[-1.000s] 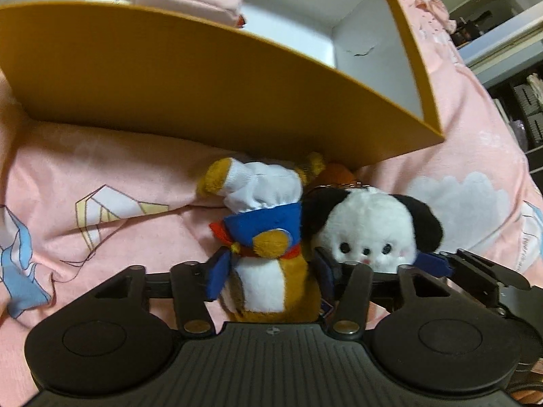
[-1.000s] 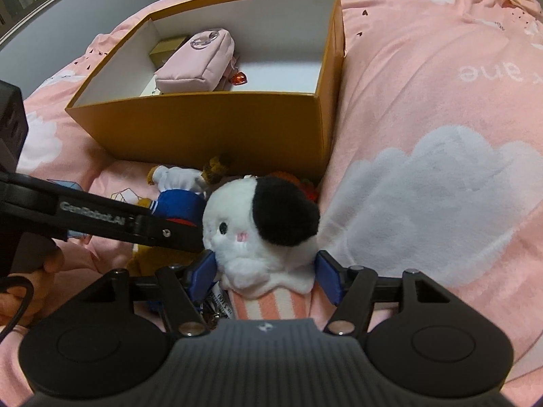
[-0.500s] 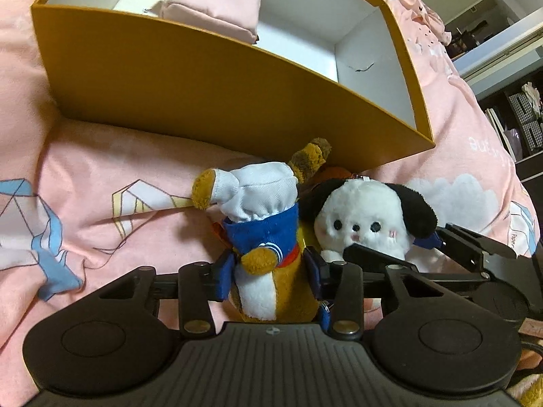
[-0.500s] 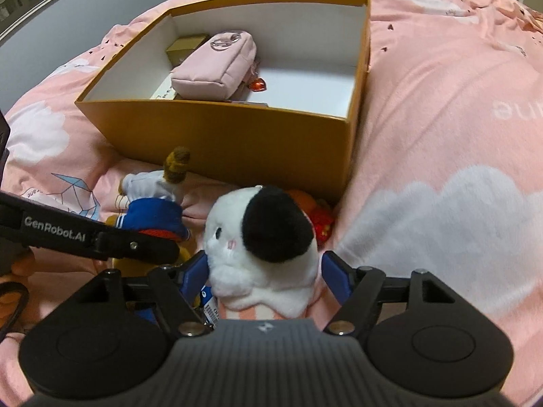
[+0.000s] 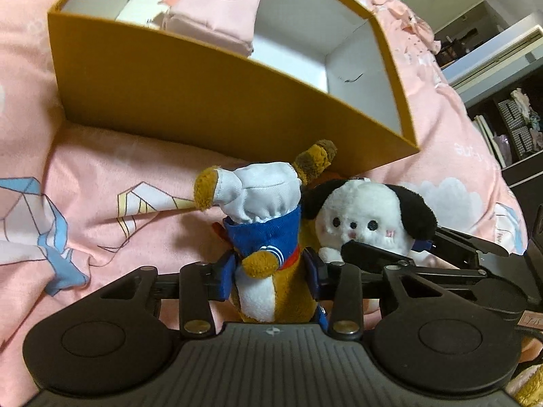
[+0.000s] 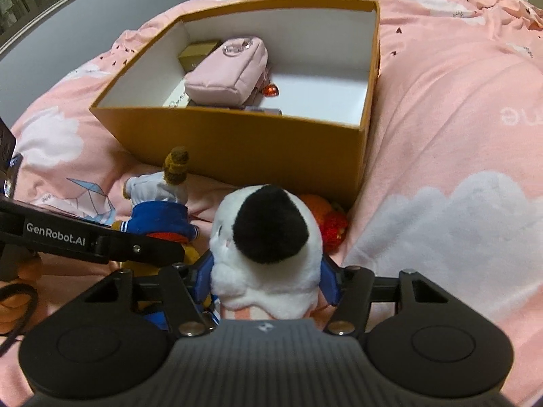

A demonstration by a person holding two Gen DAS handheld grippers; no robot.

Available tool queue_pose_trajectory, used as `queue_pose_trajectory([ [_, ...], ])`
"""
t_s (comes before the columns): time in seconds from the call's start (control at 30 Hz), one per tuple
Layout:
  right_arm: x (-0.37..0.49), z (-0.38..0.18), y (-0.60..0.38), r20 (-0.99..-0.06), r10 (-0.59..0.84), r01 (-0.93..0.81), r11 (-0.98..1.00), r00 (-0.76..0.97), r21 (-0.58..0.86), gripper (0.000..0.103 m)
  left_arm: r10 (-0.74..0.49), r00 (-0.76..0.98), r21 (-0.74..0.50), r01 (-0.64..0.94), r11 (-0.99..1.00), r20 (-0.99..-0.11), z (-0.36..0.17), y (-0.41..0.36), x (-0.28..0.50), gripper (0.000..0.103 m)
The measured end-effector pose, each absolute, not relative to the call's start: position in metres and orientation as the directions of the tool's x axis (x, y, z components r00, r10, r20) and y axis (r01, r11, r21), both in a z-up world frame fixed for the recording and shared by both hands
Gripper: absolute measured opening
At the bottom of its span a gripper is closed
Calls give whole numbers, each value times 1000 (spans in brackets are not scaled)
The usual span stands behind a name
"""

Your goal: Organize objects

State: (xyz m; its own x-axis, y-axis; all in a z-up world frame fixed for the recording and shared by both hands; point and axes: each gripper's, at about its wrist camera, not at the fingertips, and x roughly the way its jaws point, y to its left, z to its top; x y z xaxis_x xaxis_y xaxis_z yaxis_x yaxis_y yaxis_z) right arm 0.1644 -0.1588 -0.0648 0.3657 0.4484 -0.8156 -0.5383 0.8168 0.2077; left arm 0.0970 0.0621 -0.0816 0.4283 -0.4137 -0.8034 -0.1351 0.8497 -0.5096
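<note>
**Both grippers holding plush toys at the box's near wall**

Gripping a brown plush toy (image 5: 271,254) in a blue jacket and white trousers, the left gripper (image 5: 271,273) has its blue pads pressed on the toy's body — the jaws have just been closing. The toy points feet-up, toward the near wall of the orange box (image 5: 210,101).

The right gripper (image 6: 266,278) clamps a white plush dog (image 6: 268,254) with black ears; its jaws have just been closing too. Both toys sit side by side, close above the pink bedspread (image 6: 458,118).

Inside the box, a pink pouch (image 6: 225,71) lies toward the left end, beside a small tan carton (image 6: 198,52). A red-orange plush (image 6: 331,224) lies on the bedspread against the box's near right corner.
</note>
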Motion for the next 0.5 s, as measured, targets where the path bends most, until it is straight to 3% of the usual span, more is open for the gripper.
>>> queue_pose_trajectory([
  [0.5, 152, 5, -174, -715, 521, -533, 811, 467, 243, 62, -452, 593, -555, 9, 832, -667, -19, 49, 94, 46],
])
